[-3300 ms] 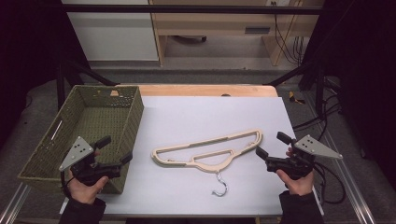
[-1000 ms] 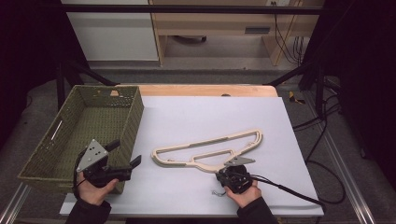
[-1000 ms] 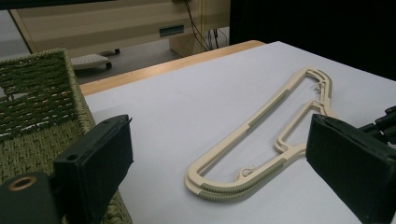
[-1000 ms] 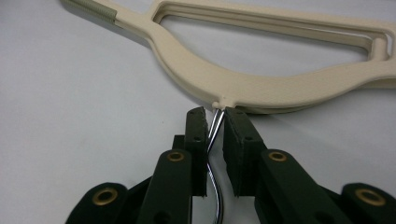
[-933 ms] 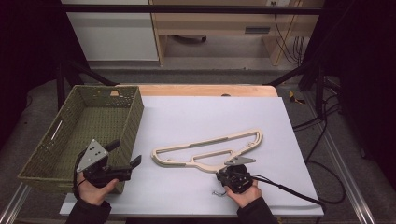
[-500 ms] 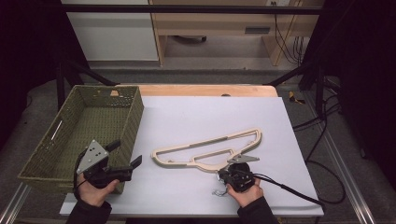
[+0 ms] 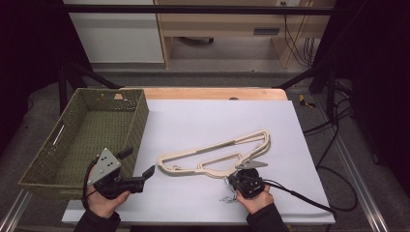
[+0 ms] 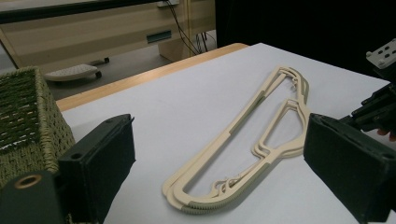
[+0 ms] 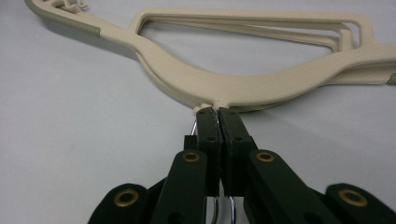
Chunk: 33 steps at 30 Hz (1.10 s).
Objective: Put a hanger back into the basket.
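Cream plastic, the hanger (image 7: 217, 157) lies flat on the white table (image 7: 203, 121), its long bar slanting up toward the far right. My right claw (image 7: 238, 180) sits at its near edge, jaws pressed together on the wire hook (image 9: 223, 212) right where it leaves the body of the hanger (image 9: 243, 88); they have just been closing, with the wire between the pads. My left claw (image 7: 140, 166) hangs just left of the hanger, near but apart, jaws spread wide with nothing between them (the left gripper view has the hanger (image 8: 247, 144) framed between the two pads). A green woven basket (image 7: 82, 130) stands on the left of the table, touching nothing I hold; nothing lies between either claw and the hanger. Both hands come in low from the near edge, the right hand (image 7: 254, 198) pointing its claw away from me, the left hand (image 7: 104, 198) angled to the right.
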Each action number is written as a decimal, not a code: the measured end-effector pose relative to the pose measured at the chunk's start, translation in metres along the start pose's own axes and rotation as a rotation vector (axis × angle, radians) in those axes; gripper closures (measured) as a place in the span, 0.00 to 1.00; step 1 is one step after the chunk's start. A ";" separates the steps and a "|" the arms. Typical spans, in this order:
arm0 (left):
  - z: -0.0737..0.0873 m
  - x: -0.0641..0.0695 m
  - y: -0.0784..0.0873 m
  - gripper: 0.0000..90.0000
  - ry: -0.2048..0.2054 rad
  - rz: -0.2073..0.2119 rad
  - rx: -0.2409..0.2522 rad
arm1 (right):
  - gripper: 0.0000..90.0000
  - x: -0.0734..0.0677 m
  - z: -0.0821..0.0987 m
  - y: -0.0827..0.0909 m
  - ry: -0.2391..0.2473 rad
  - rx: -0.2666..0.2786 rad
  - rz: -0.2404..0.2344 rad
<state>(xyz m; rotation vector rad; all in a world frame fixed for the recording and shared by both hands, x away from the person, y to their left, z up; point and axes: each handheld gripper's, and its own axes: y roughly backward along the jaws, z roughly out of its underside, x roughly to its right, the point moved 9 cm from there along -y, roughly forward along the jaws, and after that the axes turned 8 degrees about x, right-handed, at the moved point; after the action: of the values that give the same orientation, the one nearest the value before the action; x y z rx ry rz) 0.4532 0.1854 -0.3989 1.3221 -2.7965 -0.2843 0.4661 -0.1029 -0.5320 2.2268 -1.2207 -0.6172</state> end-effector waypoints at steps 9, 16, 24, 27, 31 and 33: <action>0.001 0.003 -0.002 0.11 0.009 0.008 0.000 | 0.96 0.001 0.004 -0.005 0.016 0.003 0.024; 0.004 0.015 -0.010 0.12 0.004 0.028 -0.019 | 1.00 0.007 -0.006 0.005 -0.004 0.039 0.058; 0.016 0.052 -0.044 0.13 -0.047 0.108 -0.107 | 0.99 0.010 -0.019 0.016 0.036 0.055 0.025; 0.025 0.069 -0.063 0.13 -0.067 0.141 -0.161 | 0.99 0.011 -0.023 0.019 0.051 0.057 0.016; 0.036 0.089 -0.091 0.15 -0.085 0.199 -0.236 | 0.99 0.011 -0.025 0.021 0.063 0.053 0.006; 0.040 0.100 -0.105 0.17 -0.090 0.236 -0.274 | 0.99 0.011 -0.026 0.022 0.068 0.050 0.004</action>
<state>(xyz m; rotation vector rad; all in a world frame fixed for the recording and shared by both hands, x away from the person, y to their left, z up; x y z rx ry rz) 0.4656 0.0493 -0.4618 0.9353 -2.8177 -0.7008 0.4734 -0.1169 -0.4999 2.2669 -1.2182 -0.5111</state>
